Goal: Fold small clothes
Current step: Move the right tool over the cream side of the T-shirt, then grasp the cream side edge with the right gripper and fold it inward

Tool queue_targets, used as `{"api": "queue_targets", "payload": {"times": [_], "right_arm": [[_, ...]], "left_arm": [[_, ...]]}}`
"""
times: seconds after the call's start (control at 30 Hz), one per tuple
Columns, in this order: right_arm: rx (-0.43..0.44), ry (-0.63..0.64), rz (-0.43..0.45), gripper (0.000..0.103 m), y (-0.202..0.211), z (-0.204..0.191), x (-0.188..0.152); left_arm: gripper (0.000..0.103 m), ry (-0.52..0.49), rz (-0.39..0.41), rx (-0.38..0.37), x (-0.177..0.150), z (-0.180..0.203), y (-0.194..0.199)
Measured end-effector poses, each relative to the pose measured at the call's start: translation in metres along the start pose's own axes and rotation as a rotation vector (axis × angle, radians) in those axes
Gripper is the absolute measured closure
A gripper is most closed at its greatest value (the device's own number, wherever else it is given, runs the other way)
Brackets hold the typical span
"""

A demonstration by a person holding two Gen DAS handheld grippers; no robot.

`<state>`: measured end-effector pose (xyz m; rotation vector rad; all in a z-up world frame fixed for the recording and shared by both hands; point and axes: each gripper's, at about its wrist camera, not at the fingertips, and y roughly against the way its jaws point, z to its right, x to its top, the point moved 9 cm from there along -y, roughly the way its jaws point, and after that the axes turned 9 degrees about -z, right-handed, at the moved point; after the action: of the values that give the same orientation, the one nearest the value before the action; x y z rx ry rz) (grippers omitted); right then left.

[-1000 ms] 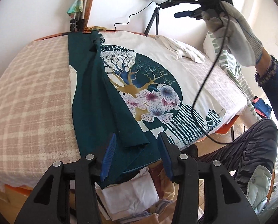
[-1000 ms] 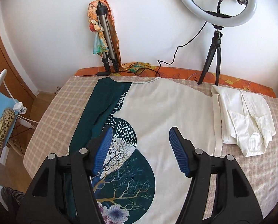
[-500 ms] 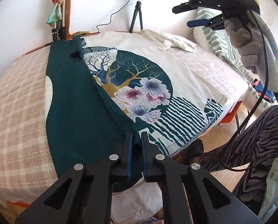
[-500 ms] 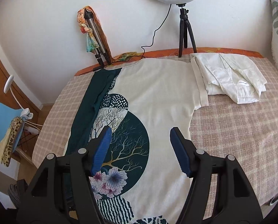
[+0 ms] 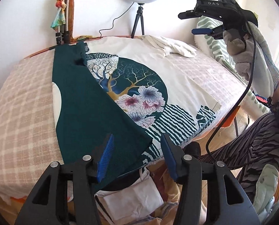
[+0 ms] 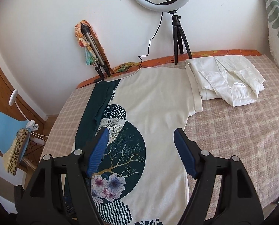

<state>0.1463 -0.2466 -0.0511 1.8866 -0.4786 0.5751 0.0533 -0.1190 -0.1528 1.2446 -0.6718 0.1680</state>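
A cream T-shirt with a dark green tree-and-flower print point(image 5: 139, 86) point(image 6: 158, 112) lies flat on the checked bed. Its left side is folded over, showing a dark green panel point(image 5: 87, 108) point(image 6: 87, 116). My left gripper point(image 5: 137, 155) is open and empty just above the folded panel's near corner at the bed's edge. My right gripper point(image 6: 141, 153) is open and empty, held high above the shirt; it also shows in the left wrist view point(image 5: 201, 24), in a gloved hand.
A folded white shirt point(image 6: 227, 80) point(image 5: 171, 43) lies at the far right of the bed point(image 6: 242, 135). A ring light on a tripod point(image 6: 169, 9) and a second tripod point(image 6: 94, 52) stand at the wall. A blue chair point(image 6: 6, 131) stands left; clothes lie below the bed's edge point(image 5: 132, 198).
My left gripper was shut on the green panel's corner half a second ago and has opened, leaving the fold laid flat. My right gripper drifted right above the shirt, staying open.
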Motion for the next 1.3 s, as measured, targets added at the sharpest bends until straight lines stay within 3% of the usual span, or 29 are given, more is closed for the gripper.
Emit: {"api": "queue_targets", "payload": {"times": [0.2, 0.43, 0.8, 0.93, 1.07, 1.13, 1.2, 1.3], "right_arm": [[0.028, 0.002, 0.041, 0.021, 0.023, 0.029, 0.004], [0.033, -0.096, 0.043, 0.021, 0.047, 0.104, -0.011], [-0.079, -0.207, 0.048, 0.021, 0.064, 0.205, -0.029], [-0.065, -0.220, 0.042, 0.021, 0.066, 0.222, -0.022], [-0.056, -0.202, 0.018, 0.021, 0.062, 0.226, -0.011], [-0.057, -0.171, 0.004, 0.021, 0.059, 0.222, -0.003], [-0.025, -0.145, 0.001, 0.021, 0.057, 0.213, 0.006], [0.034, -0.131, -0.011, 0.023, 0.046, 0.199, 0.020]], "left_arm": [[0.053, -0.071, 0.044, 0.012, 0.022, 0.028, -0.011], [0.053, -0.186, 0.035, -0.043, 0.047, 0.084, -0.043], [0.053, -0.392, -0.032, -0.139, 0.057, 0.188, -0.093], [0.053, -0.464, -0.052, -0.101, 0.057, 0.212, -0.108], [0.053, -0.457, -0.081, -0.054, 0.059, 0.212, -0.123], [0.066, -0.425, -0.084, -0.064, 0.062, 0.209, -0.127], [0.085, -0.399, -0.085, -0.090, 0.064, 0.207, -0.130], [0.094, -0.358, -0.086, -0.116, 0.069, 0.200, -0.129]]}}
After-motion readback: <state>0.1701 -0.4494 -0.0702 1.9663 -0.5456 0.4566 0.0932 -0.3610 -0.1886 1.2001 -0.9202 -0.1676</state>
